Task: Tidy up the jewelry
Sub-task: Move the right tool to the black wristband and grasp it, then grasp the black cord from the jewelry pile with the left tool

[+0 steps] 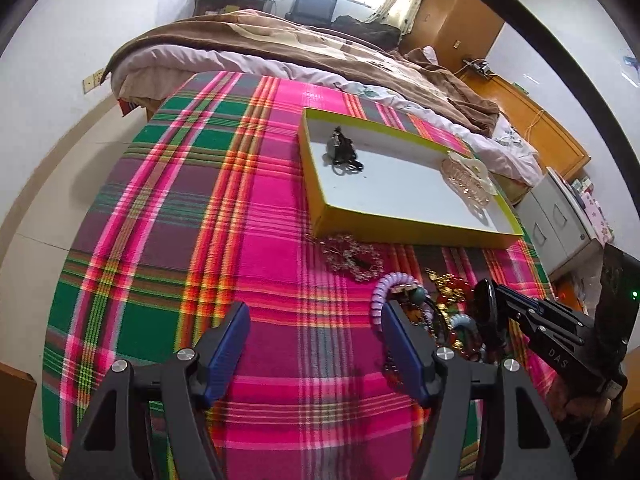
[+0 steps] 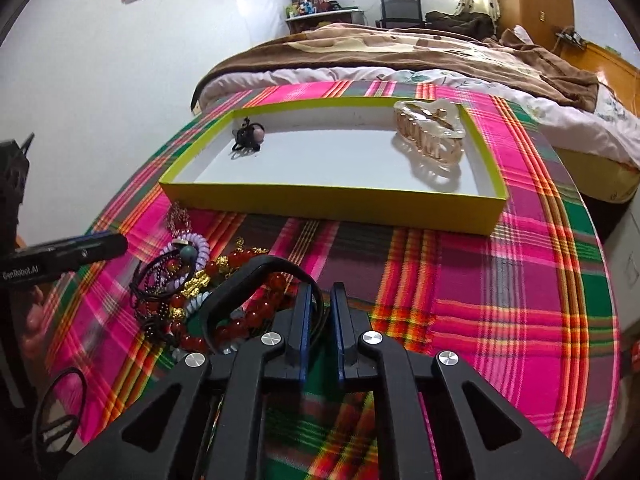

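Observation:
A yellow-walled tray (image 2: 332, 204) (image 1: 412, 234) lies on the plaid cloth. In it are a black hair tie (image 2: 247, 139) (image 1: 342, 151) and a clear amber claw clip (image 2: 430, 132) (image 1: 468, 180). In front of it lies a heap of jewelry (image 2: 188, 280) (image 1: 436, 300): red beads, gold charms, a lilac spiral tie (image 2: 192, 246). My right gripper (image 2: 320, 304) is shut on a black band (image 2: 256, 276) at the heap's right edge. My left gripper (image 1: 314, 320) is open and empty, left of the heap; it shows in the right wrist view (image 2: 92, 246).
A clear bead bracelet (image 1: 354, 258) lies beside the tray's near corner. A thin black loop (image 2: 60, 404) lies at the cloth's near left edge. A bed with a brown blanket (image 2: 420, 52) stands behind the table. White drawers (image 1: 560, 224) stand at the right.

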`<state>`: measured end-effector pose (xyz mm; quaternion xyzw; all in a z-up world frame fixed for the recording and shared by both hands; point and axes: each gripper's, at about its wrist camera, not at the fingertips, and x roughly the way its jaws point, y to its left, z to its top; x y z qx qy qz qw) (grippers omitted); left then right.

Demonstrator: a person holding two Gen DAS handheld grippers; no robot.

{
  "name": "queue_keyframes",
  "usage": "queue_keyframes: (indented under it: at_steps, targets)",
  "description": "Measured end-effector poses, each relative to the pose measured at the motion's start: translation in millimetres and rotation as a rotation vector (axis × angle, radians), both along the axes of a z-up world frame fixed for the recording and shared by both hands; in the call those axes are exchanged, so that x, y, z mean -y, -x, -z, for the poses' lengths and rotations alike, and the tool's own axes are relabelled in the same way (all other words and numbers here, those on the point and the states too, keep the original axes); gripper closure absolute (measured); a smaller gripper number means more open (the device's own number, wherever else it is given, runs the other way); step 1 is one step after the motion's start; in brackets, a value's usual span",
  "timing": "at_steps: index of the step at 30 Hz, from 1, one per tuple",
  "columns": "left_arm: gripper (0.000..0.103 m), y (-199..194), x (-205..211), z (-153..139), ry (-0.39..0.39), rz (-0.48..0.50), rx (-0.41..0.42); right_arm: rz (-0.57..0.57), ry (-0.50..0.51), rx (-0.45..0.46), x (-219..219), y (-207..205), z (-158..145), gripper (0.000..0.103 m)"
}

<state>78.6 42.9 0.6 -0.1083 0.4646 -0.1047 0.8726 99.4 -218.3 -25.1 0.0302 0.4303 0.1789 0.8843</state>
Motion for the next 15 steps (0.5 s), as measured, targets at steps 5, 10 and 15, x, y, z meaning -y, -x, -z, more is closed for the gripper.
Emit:
queue_keyframes:
  at_steps: [5, 10, 15]
  targets:
    - [0.036, 5.2, 10.5, -3.5, 0.043, 0.052, 0.002, 0.045, -0.038, 0.021, 21.7, 11.8, -6.9, 0.094]
    - [0.036, 7.9, 31.1, -1.8, 0.033, 0.107, -0.019, 0.1, -0.049, 0.036, 45.8, 26.2, -11.9, 0.094]
    - [0.036, 8.0, 46.9, 7.0, 0.016, 0.109, -0.056, 0.135, -0.048, 0.047, 60.2, 36.0, -14.2, 0.094]
